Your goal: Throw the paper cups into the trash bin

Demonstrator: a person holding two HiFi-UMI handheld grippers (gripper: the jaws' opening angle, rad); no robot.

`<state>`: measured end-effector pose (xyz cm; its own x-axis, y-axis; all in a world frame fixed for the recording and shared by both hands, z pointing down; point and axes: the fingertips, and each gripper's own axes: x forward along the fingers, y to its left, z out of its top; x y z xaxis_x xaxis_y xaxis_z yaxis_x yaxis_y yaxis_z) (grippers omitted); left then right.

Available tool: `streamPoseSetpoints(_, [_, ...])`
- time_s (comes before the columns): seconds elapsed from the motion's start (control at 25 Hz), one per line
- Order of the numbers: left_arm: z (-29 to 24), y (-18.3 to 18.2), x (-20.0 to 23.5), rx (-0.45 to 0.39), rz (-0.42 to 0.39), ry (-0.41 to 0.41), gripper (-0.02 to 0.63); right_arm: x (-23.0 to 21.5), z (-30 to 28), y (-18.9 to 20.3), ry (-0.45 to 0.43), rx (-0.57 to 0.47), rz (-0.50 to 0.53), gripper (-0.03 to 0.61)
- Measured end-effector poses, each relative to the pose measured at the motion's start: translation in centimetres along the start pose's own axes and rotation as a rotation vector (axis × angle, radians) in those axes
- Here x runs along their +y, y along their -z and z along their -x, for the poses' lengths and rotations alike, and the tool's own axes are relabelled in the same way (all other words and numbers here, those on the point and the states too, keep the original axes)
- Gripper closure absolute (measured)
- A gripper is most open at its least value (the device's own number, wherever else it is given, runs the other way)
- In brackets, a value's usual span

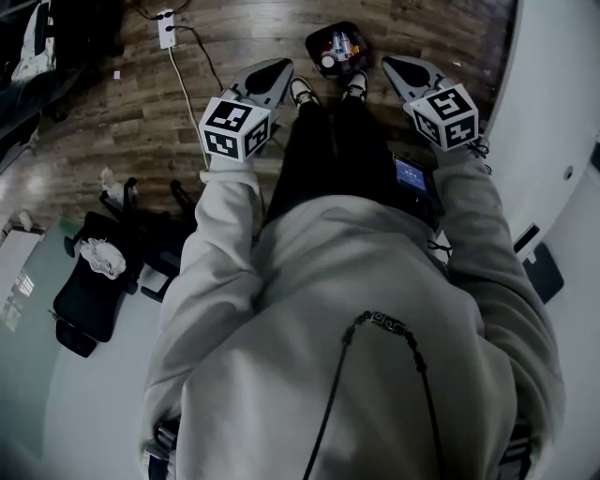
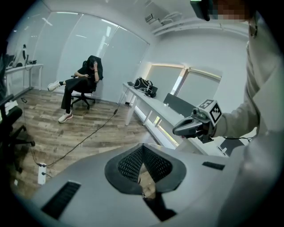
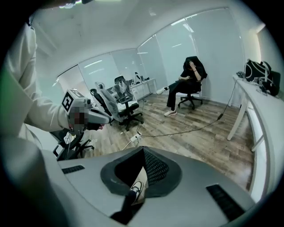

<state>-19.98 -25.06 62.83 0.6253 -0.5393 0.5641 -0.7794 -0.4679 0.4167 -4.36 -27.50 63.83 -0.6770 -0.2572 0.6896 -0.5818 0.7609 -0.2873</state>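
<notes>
Holding left gripper and right gripper, jaws pressed together, we see the round black bin upright, top centre.

Two grippers showed: the left gripper and the right gripper. One trash bin stood on the floor; what lay inside it was too small to count. One power strip lay there, and one black office chair stood nearby. One seated person was in the room. One long white desk carried one black bag.
</notes>
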Motion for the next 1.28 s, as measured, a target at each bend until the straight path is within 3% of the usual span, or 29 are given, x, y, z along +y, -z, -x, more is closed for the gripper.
streamPoseSetpoints(0.24, [7.1, -6.4, 0.5, -0.031, -0.126, -0.036, 0.618, 1.3, 7.2, -9.1, 0.059, -0.146, 0.065, 0.558])
streamPoseSetpoints(0.48, [10.7, -17.1, -0.6, -0.226, -0.223, -0.036, 0.618, 2.8, 14.5, -19.1, 0.175, -0.316, 0.206, 0.558])
streamPoseSetpoints(0.64, [11.4, -23.9, -3.4, -0.305, -0.322, -0.011, 0.618, 4.4, 19.3, -25.7, 0.208, -0.469, 0.250, 0.558])
streamPoseSetpoints(0.92, [13.2, -31.6, -10.4, -0.448, -0.391, 0.100, 0.618, 7.6, 24.6, -30.6, 0.207, -0.616, 0.261, 0.558])
streamPoseSetpoints(1.28, [13.4, -33.4, -12.3, -0.488, -0.391, 0.126, 0.618, 8.8, 25.1, -31.3, 0.192, -0.628, 0.259, 0.558])
